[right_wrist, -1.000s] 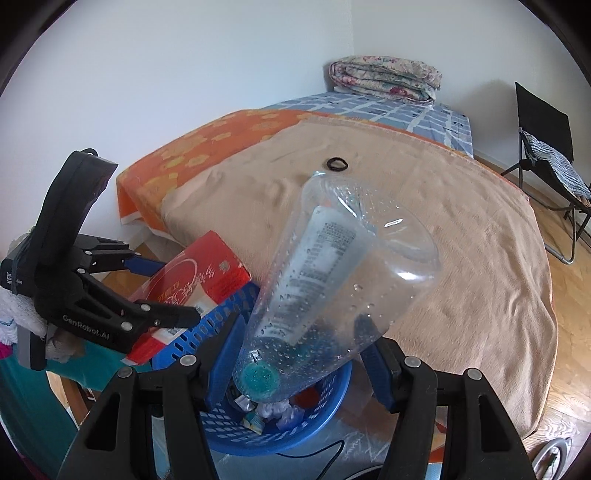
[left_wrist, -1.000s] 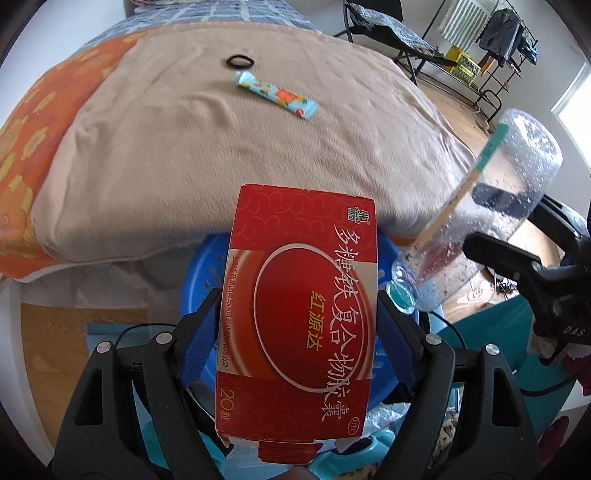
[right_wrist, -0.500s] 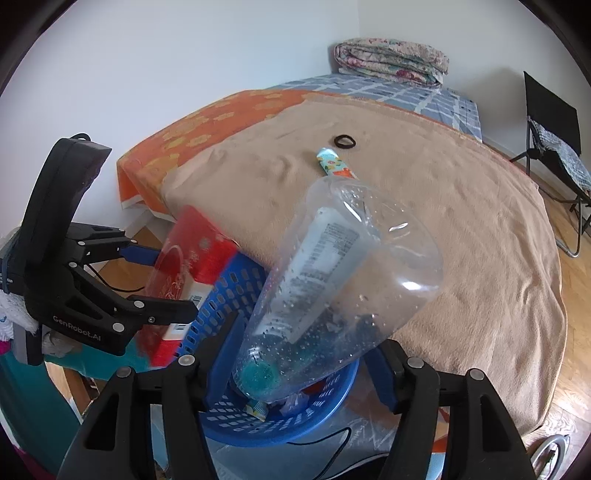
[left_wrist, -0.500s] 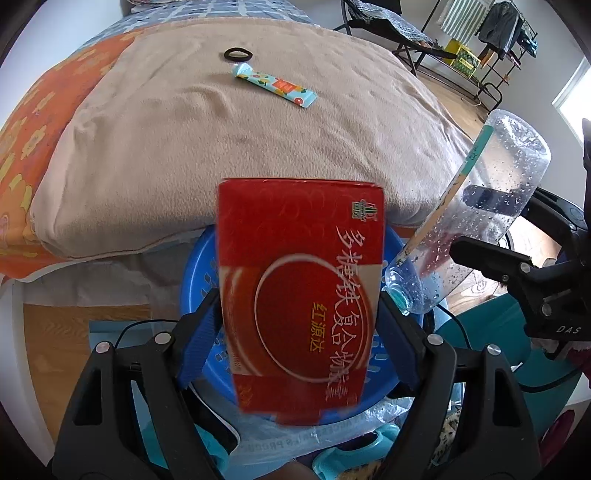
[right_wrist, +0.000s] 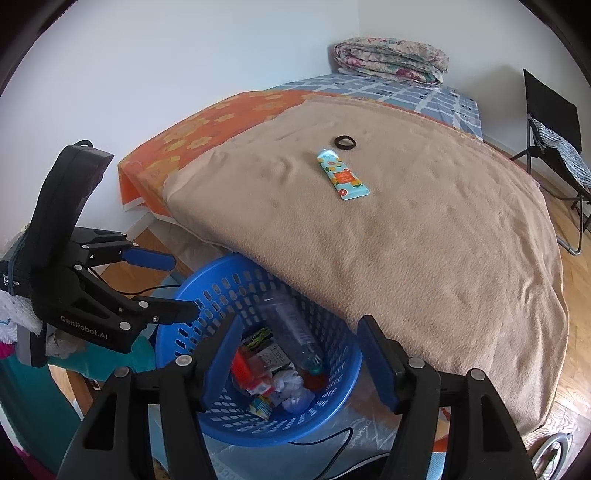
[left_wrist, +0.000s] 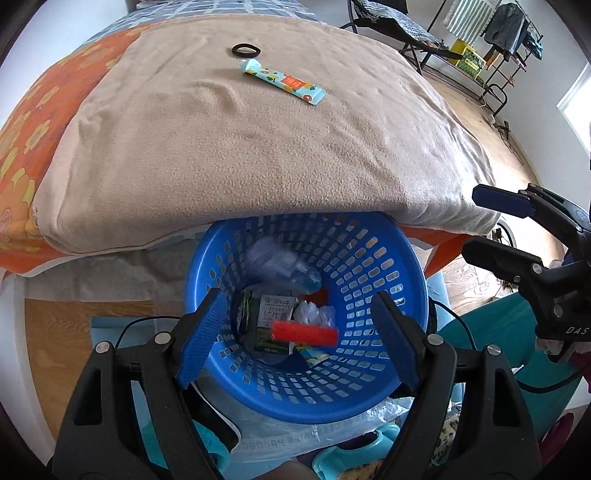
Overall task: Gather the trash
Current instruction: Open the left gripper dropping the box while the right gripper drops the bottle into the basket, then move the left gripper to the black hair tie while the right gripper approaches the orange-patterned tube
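A blue plastic basket (left_wrist: 402,258) stands on the floor against the bed edge; it also shows in the right wrist view (right_wrist: 221,288). Inside lie a clear plastic bottle (left_wrist: 280,267) (right_wrist: 291,332), a red box (left_wrist: 304,333) (right_wrist: 242,369), a carton and crumpled paper. My left gripper (left_wrist: 299,339) is open and empty above the basket. My right gripper (right_wrist: 301,365) is open and empty above it too. A light-blue tube (left_wrist: 282,81) (right_wrist: 341,173) and a black hair tie (left_wrist: 245,50) (right_wrist: 345,142) lie on the tan blanket.
The bed with the tan blanket (right_wrist: 424,258) and orange sheet (right_wrist: 207,125) fills the far side. A folded quilt (right_wrist: 391,61) sits at the head. A black chair (right_wrist: 554,125) stands right. A clothes rack (left_wrist: 491,33) is far right.
Both grippers opened. The red box dropped from my left gripper and the bottle from my right gripper into the blue basket.
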A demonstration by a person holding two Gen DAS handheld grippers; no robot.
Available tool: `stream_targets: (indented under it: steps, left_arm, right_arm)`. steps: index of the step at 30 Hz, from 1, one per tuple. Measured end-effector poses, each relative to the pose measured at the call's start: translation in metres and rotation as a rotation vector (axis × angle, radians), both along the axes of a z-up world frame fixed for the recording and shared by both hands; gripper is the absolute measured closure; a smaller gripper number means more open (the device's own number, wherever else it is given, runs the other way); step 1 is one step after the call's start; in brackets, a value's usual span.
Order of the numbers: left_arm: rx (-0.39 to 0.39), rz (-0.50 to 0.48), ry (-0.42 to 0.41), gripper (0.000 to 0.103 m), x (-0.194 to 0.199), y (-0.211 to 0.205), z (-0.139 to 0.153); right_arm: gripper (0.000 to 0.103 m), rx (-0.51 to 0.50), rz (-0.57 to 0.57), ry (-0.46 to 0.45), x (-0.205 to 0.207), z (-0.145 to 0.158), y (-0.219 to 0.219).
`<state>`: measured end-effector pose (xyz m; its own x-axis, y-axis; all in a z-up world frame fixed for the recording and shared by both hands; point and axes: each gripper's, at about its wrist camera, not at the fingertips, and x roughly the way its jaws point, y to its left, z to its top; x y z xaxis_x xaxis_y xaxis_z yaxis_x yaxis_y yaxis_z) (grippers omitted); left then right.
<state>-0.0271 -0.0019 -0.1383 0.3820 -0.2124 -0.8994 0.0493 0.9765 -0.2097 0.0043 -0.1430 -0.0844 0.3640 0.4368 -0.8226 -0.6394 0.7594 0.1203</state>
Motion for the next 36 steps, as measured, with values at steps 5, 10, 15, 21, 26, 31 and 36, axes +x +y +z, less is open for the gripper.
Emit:
stream_targets:
  steps: [5,10,15,21,26,31,36]
  left_arm:
    - [0.003,-0.005,-0.007,0.02,0.001,-0.002,0.003]
    - [0.007,-0.005,-0.014,0.02,0.003,-0.003,0.005]
    - [0.006,0.009,-0.027,0.02,0.005,0.0,0.01]
    - [-0.025,0.061,-0.043,0.02,0.019,0.013,0.021]
    - [0.002,0.073,-0.093,0.02,0.035,0.02,0.044]
    - [0.036,0.084,-0.156,0.02,0.063,0.031,0.07]
    - [0.065,0.091,-0.196,0.02,0.099,0.043,0.089]
  right_arm:
    - [0.036,0.003,-0.005,-0.001,0.001,0.001,0.0]
    - [0.033,0.011,-0.015,-0.001,0.003,0.003,-0.002]
    - [0.03,0.033,-0.034,0.013,0.008,0.006,-0.004]
    - [0.019,0.082,-0.072,0.037,0.021,0.012,-0.011]
    - [0.019,0.103,-0.104,0.061,0.033,0.014,-0.014]
    - [0.019,0.119,-0.118,0.065,0.047,0.019,-0.013]
    - [0.019,0.108,-0.105,0.017,0.06,0.026,-0.008]
